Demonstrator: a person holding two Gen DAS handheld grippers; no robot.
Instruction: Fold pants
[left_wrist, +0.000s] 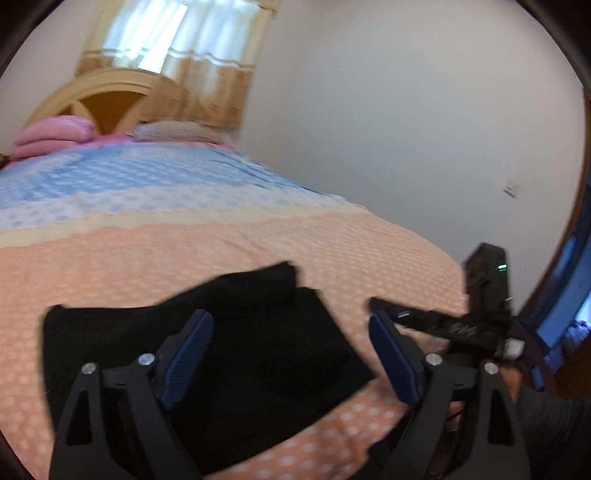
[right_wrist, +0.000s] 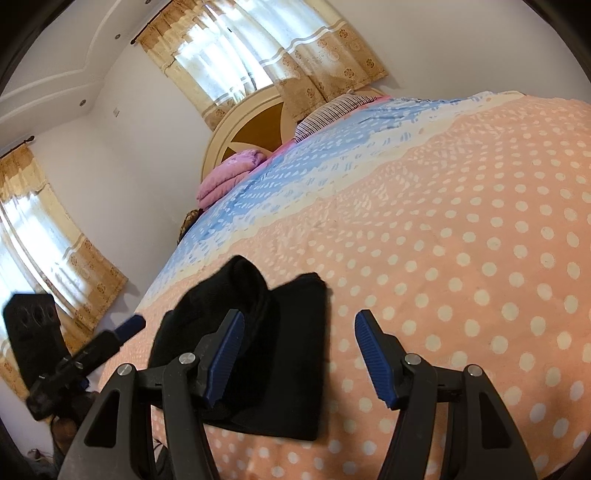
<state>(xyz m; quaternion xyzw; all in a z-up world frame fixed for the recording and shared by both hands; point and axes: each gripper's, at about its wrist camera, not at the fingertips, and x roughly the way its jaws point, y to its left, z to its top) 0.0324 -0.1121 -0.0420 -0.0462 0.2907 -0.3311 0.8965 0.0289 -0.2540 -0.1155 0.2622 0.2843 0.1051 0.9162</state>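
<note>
Between the left gripper (left_wrist: 290, 345) fingers, spread wide and empty, lie the folded black pants (left_wrist: 229, 354) on the bed (left_wrist: 332, 251); the right gripper (right_wrist: 299, 354), equally wide, holds nothing. A careless brush could undo the bulging top layer.

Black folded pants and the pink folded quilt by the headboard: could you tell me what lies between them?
Only bare dotted bedspread, peach then blue, seen in both wrist views.

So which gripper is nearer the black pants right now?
Left. The left gripper, open, hovers directly over the folded black pants; the right gripper, also open, hangs above their right edge, mostly over the bedspread.
</note>
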